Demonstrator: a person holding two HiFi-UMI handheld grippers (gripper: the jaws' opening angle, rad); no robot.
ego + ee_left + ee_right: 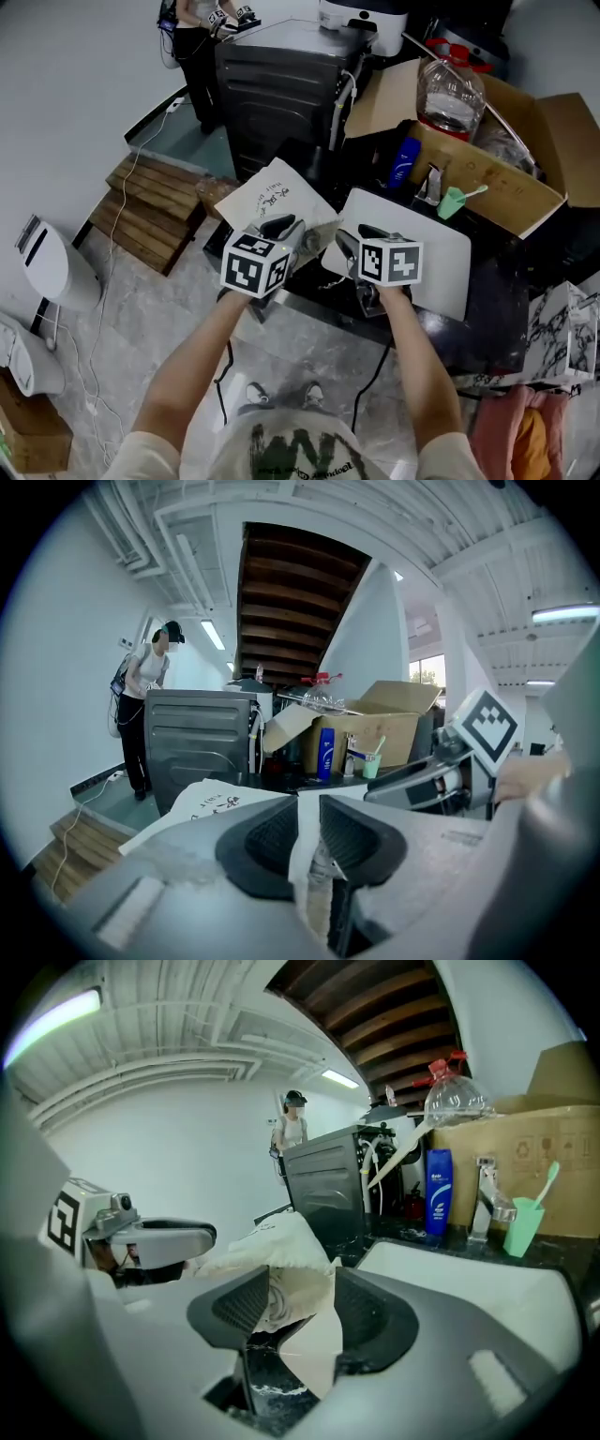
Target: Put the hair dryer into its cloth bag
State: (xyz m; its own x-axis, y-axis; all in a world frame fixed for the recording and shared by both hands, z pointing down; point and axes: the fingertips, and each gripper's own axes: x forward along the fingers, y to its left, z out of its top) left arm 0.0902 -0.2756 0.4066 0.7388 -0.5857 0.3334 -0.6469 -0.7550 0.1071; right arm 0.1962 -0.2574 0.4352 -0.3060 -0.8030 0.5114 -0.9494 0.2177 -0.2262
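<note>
A white cloth bag [272, 197] with dark print lies on the dark counter [497, 300], its near edge lifted. My left gripper [281, 228] is shut on that edge; in the left gripper view a thin fold of cloth [302, 836] is pinched between the pads of my left gripper [305, 822]. My right gripper [361, 234] is close beside it on the right. In the right gripper view bunched bag cloth [281, 1283] sits between the jaws of my right gripper [298, 1307], which stand apart. I cannot make out the hair dryer; a dark cord [380, 361] hangs below the counter edge.
A white basin-like tray [422, 253] lies under the right gripper. Behind stand a cardboard box [487, 178], a clear plastic bottle [450, 94], a blue bottle [403, 161] and a green cup [452, 202]. A grey metal cabinet [281, 84], a person [197, 47] and wooden pallets [150, 206] are further off.
</note>
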